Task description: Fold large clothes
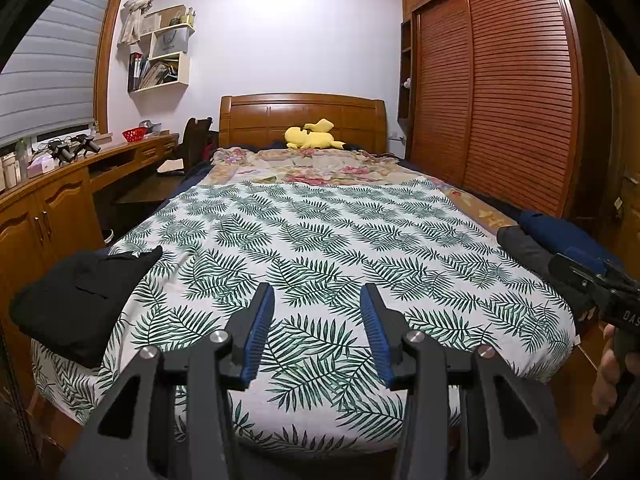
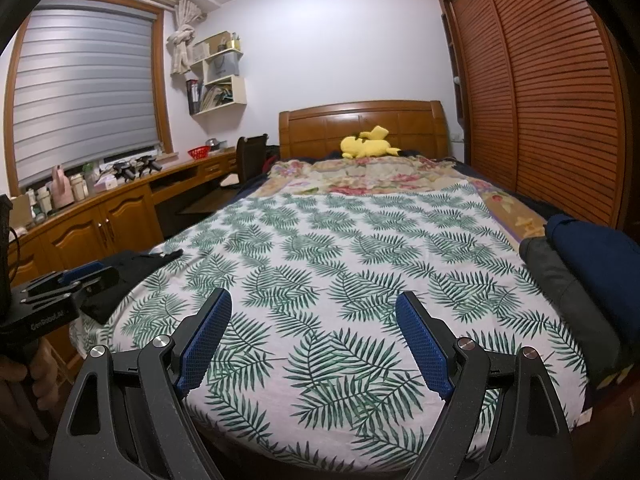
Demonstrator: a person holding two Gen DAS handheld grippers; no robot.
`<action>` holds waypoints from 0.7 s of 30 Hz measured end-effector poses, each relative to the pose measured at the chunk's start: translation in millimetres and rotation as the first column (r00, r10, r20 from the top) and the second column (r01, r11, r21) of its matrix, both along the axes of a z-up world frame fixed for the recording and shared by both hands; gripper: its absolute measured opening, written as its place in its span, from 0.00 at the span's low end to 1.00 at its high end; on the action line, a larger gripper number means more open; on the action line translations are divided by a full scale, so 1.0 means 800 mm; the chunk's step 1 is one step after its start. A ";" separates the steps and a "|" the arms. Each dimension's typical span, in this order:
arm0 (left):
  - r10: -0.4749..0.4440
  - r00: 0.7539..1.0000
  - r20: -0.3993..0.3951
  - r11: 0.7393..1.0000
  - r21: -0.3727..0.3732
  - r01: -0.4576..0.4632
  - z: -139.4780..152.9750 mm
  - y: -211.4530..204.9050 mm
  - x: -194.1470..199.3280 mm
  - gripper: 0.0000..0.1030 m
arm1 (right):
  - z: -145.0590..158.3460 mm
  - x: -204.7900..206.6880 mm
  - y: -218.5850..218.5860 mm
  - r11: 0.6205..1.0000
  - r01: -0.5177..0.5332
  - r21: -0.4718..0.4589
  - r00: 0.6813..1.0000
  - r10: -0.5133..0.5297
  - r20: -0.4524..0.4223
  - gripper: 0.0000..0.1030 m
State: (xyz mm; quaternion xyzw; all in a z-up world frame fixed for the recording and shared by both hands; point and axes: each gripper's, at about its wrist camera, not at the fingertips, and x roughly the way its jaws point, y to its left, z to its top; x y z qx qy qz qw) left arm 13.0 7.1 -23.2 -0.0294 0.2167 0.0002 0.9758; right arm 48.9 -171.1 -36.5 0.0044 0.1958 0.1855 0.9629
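A folded black garment (image 1: 76, 300) lies at the bed's near left corner; it also shows in the right wrist view (image 2: 128, 276). A grey garment (image 2: 568, 296) and a navy garment (image 2: 600, 264) are stacked at the bed's right edge, also in the left wrist view as grey (image 1: 524, 248) and navy (image 1: 560, 232). My left gripper (image 1: 317, 296) is open and empty above the foot of the bed covered by the leaf-print sheet (image 1: 320, 232). My right gripper (image 2: 314, 304) is open and empty above the same sheet (image 2: 340, 248).
A wooden desk and cabinets (image 2: 100, 216) run along the left wall under the window. A louvred wardrobe (image 1: 500, 92) stands on the right. A yellow plush toy (image 1: 312, 136) and a floral blanket (image 1: 312, 168) lie near the headboard. A chair (image 2: 250, 156) stands by the desk.
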 end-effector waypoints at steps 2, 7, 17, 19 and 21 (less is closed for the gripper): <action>-0.001 1.000 0.002 1.000 0.000 0.001 0.001 0.000 -0.001 0.43 | -0.001 0.000 0.000 1.000 0.003 0.000 1.000 -0.003 0.000 0.83; 0.000 1.000 0.007 1.000 0.001 0.000 0.001 -0.002 -0.002 0.43 | -0.001 0.001 0.000 1.000 0.003 0.001 1.000 -0.003 0.000 0.83; -0.001 1.000 0.011 1.000 0.004 0.001 0.002 -0.005 -0.004 0.43 | -0.002 0.002 0.000 1.000 0.004 0.000 1.000 -0.004 0.001 0.83; -0.001 1.000 0.012 1.000 0.004 0.001 0.002 -0.007 -0.005 0.44 | -0.001 0.001 0.000 1.000 0.004 0.001 1.000 -0.004 0.000 0.83; -0.002 1.000 0.012 1.000 0.004 0.001 0.002 -0.007 -0.005 0.44 | -0.001 0.001 0.000 1.000 0.003 0.001 1.000 -0.003 0.000 0.83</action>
